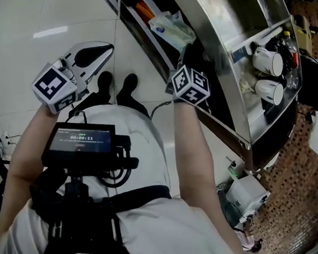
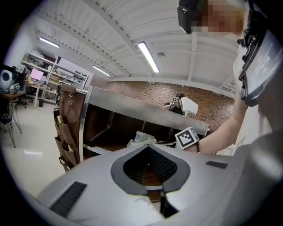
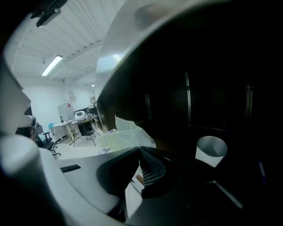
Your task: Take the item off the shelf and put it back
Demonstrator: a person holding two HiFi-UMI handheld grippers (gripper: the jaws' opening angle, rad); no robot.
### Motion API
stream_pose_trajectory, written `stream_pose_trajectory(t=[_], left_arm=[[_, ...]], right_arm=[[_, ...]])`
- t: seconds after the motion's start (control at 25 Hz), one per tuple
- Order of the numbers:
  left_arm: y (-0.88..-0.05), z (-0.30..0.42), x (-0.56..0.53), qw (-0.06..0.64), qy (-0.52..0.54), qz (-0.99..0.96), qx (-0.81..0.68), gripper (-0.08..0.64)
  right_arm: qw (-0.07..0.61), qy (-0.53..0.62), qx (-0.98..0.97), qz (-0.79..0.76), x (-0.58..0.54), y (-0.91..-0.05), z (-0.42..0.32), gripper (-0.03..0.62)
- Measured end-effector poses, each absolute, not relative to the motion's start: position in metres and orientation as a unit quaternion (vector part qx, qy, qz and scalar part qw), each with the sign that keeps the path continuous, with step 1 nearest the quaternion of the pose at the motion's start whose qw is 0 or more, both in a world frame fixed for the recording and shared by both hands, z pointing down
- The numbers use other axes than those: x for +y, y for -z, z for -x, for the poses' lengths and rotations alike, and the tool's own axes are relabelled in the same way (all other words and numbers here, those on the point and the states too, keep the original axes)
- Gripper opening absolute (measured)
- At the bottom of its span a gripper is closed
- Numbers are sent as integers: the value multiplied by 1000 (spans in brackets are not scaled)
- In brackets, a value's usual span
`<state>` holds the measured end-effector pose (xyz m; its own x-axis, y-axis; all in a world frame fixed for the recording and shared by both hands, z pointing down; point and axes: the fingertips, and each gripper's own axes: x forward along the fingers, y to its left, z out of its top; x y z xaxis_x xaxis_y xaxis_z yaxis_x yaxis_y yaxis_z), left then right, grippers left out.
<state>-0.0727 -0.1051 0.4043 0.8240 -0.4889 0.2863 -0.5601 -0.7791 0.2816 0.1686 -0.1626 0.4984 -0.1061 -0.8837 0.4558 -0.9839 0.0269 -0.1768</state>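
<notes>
A crumpled clear plastic bag lies on a shelf of the steel rack. In the right gripper view the bag rises just beyond my right gripper, whose jaws are closed to a thin slit, with the tips at the bag's lower edge. In the head view only that gripper's marker cube shows; its jaws reach into the dark shelf. My left gripper hangs over the floor, away from the rack, shut and empty. Its own view shows the closed tips and the bag behind them.
Two white cups lie on their sides further along the rack; one cup shows to the right of my jaws. A brown hanging organiser is on the rack's end. White tiled floor lies below, and a white box stands by the rack's foot.
</notes>
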Motion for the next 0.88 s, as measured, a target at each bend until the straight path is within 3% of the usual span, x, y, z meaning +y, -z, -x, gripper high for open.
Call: stream_pose_trajectory(t=[0.52, 0.68, 0.8, 0.88], left_arm=[[-415, 95, -88, 190, -105, -924, -313, -2], [-412, 104, -87, 195, -99, -920, -326, -2], [-412, 108, -88, 191, -102, -920, -327, -2], [-411, 106, -90, 189, -101, -920, -328, -2]], right_arm=[[148, -225, -611, -745, -202, -556, -249, 14], [182, -219, -614, -736, -205, -570, -247, 48], [198, -220, -619, -728, -206, -576, -241, 110], [200, -222, -619, -727, -204, -576, -240, 110]])
